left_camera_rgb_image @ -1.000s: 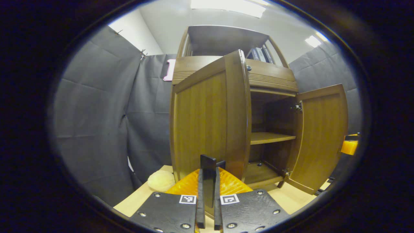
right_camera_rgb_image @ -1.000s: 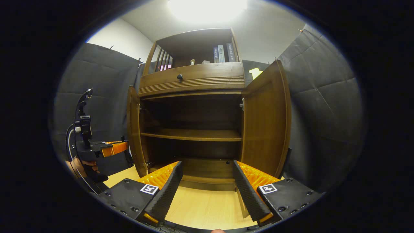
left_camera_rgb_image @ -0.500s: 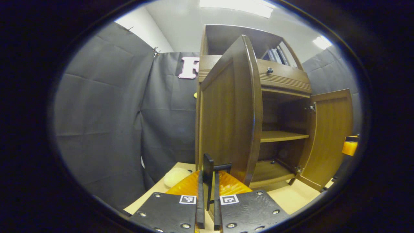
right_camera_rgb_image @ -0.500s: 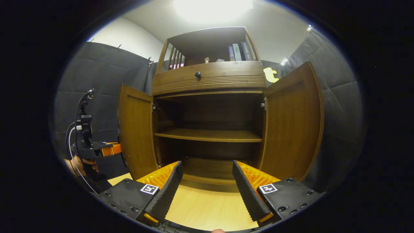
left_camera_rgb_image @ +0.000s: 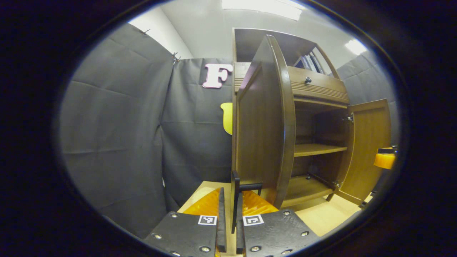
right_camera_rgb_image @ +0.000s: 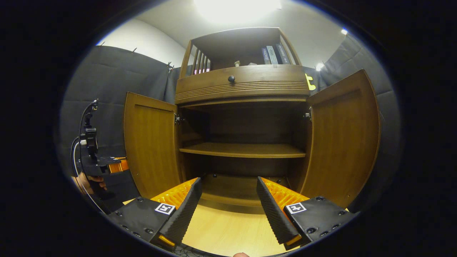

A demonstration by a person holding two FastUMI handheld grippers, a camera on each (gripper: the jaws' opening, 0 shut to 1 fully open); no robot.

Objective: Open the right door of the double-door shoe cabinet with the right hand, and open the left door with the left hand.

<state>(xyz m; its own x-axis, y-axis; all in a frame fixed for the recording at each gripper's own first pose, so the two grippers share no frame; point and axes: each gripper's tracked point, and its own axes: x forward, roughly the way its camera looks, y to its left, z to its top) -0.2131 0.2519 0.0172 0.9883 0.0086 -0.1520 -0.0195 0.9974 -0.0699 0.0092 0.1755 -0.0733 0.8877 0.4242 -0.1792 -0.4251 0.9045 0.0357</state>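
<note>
The shoe cabinet point(right_camera_rgb_image: 242, 85) is seen with both doors swung wide. The black handle point(left_camera_rgb_image: 235, 194) of the left door point(left_camera_rgb_image: 262, 121) is clamped between the fingers of the left gripper point(left_camera_rgb_image: 229, 221), at the door's outer face. The right gripper point(right_camera_rgb_image: 228, 207) is held spread and empty in front of the cabinet, inward of the right door point(right_camera_rgb_image: 342, 139).
</note>
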